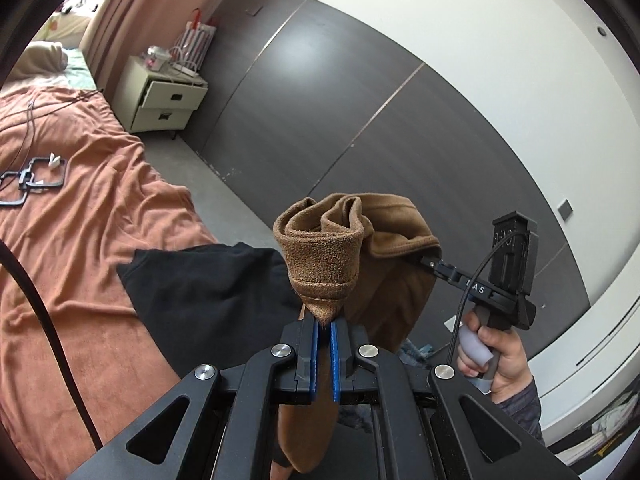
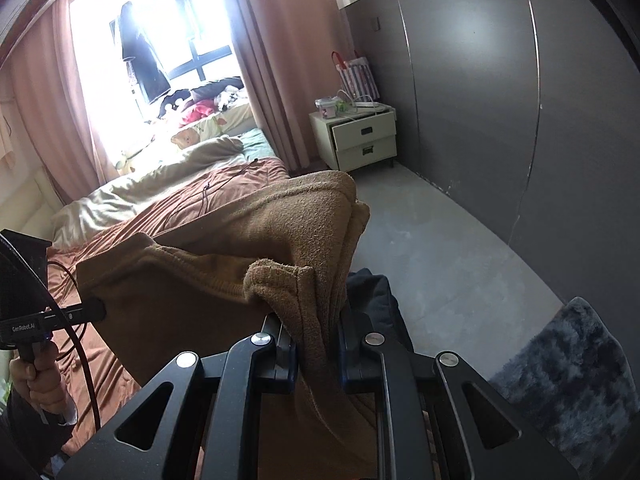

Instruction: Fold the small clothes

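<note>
The left hand-held gripper (image 1: 324, 326) is clenched on a bunched corner of the brown garment (image 1: 332, 256), the cloth pinched between its blue pads low in the middle of the left wrist view. The right hand-held gripper (image 2: 316, 344) likewise grips a thick fold of the same brown garment (image 2: 248, 240) near the bottom centre of its own view. Each appears in the other's picture: the right one at the right edge, its hand (image 1: 496, 356) around the handle, the left one at the lower left. With one corner in each, the garment hangs between them, lifted clear of the bed (image 1: 80, 216), probably so it can be spread flat before folding. A black garment (image 1: 208, 288) lies on the bed's rust-coloured cover just behind the brown one. Further out, a white nightstand (image 2: 360, 136) stands against the dark wall panels in the upper middle of the right wrist view.
</note>
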`<state>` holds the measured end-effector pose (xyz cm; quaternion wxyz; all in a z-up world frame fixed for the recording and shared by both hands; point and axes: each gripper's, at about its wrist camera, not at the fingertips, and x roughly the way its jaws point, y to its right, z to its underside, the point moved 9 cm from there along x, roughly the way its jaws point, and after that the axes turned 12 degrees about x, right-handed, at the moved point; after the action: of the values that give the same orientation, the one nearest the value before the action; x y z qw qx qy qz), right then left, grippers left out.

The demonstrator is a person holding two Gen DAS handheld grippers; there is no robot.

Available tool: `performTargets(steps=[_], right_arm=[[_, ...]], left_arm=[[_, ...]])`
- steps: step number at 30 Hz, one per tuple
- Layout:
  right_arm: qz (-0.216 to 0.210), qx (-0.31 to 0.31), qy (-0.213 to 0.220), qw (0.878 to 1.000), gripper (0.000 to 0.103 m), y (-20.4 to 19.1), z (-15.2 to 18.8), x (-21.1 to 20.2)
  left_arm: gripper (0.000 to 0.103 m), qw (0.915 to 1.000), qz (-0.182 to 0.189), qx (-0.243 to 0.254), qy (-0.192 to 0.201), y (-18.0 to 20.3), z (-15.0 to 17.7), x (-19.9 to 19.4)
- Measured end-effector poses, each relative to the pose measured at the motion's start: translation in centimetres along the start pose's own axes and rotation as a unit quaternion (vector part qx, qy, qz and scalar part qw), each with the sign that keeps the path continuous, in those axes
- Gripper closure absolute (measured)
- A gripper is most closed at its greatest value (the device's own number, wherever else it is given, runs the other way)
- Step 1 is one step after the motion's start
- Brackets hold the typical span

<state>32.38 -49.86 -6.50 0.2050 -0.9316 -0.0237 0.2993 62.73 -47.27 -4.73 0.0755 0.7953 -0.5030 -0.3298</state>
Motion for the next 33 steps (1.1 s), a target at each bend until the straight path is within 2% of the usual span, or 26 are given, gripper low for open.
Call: performTargets(steps=[6, 16, 22, 25, 26, 28, 29, 30, 33], right_arm=[[0.015, 0.007, -0.027, 0.999, 0.092, -1.9, 1.0, 3.5], [0.034, -0.002, -0.067, 0.997, 0.092, -5.4, 1.5, 8.0], [0.043, -0.001, -0.082, 0.996, 0.092, -4.3, 1.5, 6.9], [0.077, 0.002, -0.084, 0.994, 0.088, -2.7, 1.9, 7.2], [0.088, 0.006, -0.094, 0.992, 0.079, -2.5, 2.1, 7.9], [0.132, 0.008, -0.113, 0.985, 0.073, -1.5, 3.0, 8.8], [0.154, 0.004, -0.114, 0.981, 0.073, -1.1, 3.1, 8.5], [0.165, 0.003, -0.110, 0.980, 0.073, -0.9, 2.8, 7.9], [0.151, -0.009, -0.084, 0.985, 0.073, -2.2, 2.2, 4.9]], left_arm=[[0.099, 0.9995, -0.011, -0.030, -0.007, -5.3, -0.3, 3.0], [0.099, 0.9967, -0.030, -0.072, -0.021, -13.0, 1.3, 6.6], [0.099, 0.9947, -0.044, -0.088, -0.030, -16.3, 2.3, 8.7], [0.097, 0.9906, -0.083, -0.097, -0.049, -18.8, 3.6, 10.3], [0.094, 0.9866, -0.102, -0.105, -0.072, -19.7, 4.6, 11.0], [0.092, 0.9782, -0.129, -0.122, -0.107, -21.3, 6.4, 11.8], [0.088, 0.9773, -0.133, -0.125, -0.108, -21.7, 6.7, 11.7], [0.078, 0.9779, -0.130, -0.126, -0.104, -22.0, 6.9, 11.4], [0.059, 0.9784, -0.152, -0.112, -0.084, -22.7, 6.3, 10.0]])
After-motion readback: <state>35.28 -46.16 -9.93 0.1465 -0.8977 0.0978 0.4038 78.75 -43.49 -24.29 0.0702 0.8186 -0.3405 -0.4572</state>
